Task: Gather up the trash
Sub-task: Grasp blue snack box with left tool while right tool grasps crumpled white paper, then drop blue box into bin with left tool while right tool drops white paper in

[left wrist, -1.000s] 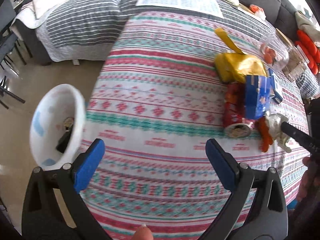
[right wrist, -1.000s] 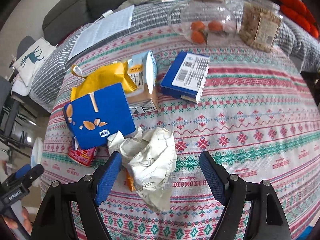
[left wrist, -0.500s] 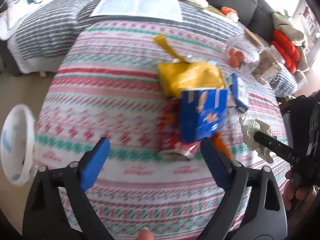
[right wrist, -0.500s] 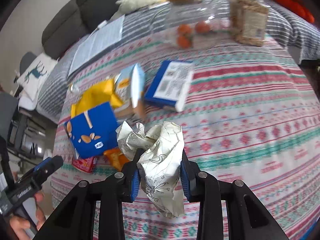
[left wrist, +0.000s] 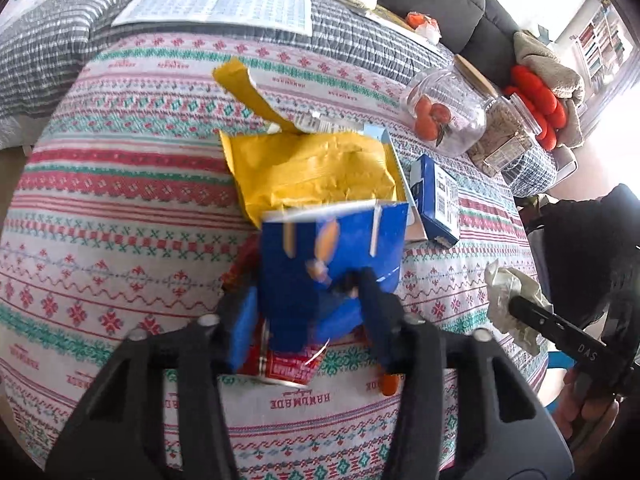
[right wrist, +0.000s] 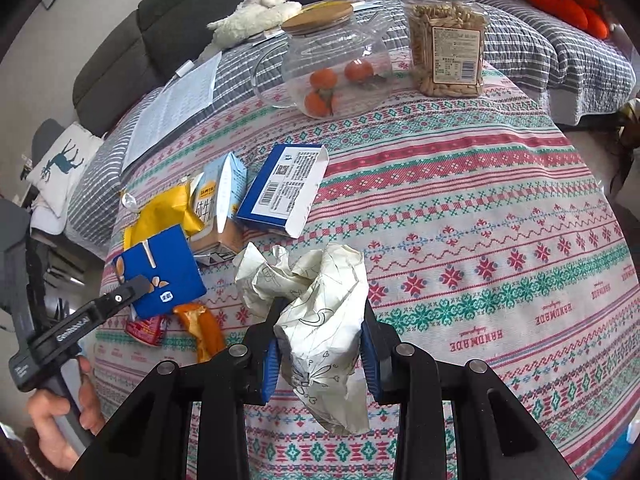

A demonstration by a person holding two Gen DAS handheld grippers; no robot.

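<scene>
The worktop (right wrist: 500, 208) wears a patterned red, green and white cloth, with a grey sofa (right wrist: 168, 32) beyond its far edge. At the far side stand a glass jar (right wrist: 332, 68) with a cork lid holding three oranges, and to its right a plastic tub (right wrist: 446, 40) of nuts. On the left lies the trash heap: a yellow bag (left wrist: 312, 168) farthest, a milk carton (right wrist: 218, 208) and a blue-and-white box (right wrist: 284, 188) right of it, then a blue snack bag (left wrist: 332, 256) nearer, with a red wrapper (left wrist: 288, 364) under it and an orange wrapper (right wrist: 204, 328) beside it.

The right gripper (right wrist: 320, 354) has its fingers closed onto a crumpled paper ball (right wrist: 316, 320), which bulges above and below them, near the middle of the worktop's near edge. The left gripper (left wrist: 308, 320) has its fingers closed on the near end of the blue snack bag; that view is blurred, so whether the bag is lifted cannot be told.
</scene>
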